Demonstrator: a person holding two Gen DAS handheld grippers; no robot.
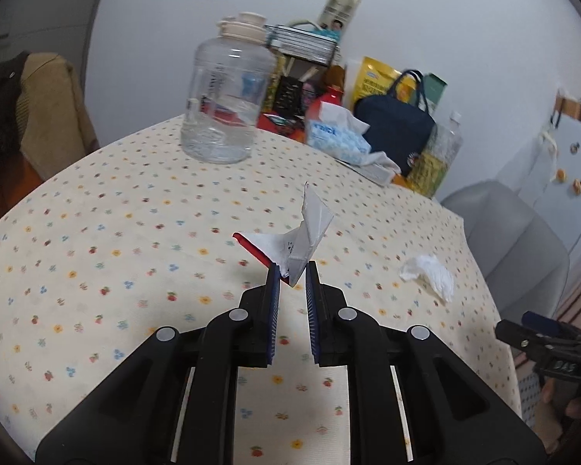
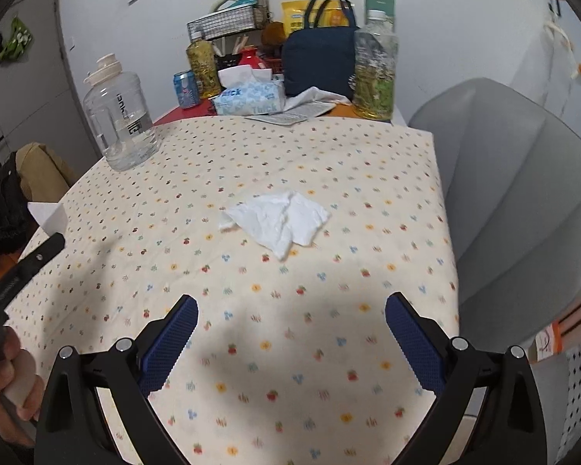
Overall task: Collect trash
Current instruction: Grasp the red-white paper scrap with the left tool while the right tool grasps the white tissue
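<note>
My left gripper [image 1: 292,271] is shut on a torn white wrapper with a red edge [image 1: 302,238], held up above the flowered tablecloth [image 1: 116,232]. A crumpled white tissue [image 1: 430,276] lies on the cloth to its right. In the right wrist view the same crumpled tissue [image 2: 281,221] lies flat in the middle of the table, ahead of my right gripper [image 2: 290,317], which stands open and holds nothing. The other gripper [image 2: 23,267] and the hand [image 2: 4,383] that holds it show at the left edge of that view.
A clear water jug [image 2: 118,116] stands at the far left. At the back are a tissue pack [image 2: 250,95], a blue can [image 2: 186,88], a navy bag [image 2: 319,58] and drink bottles [image 2: 375,69]. A grey chair [image 2: 515,201] stands right of the table.
</note>
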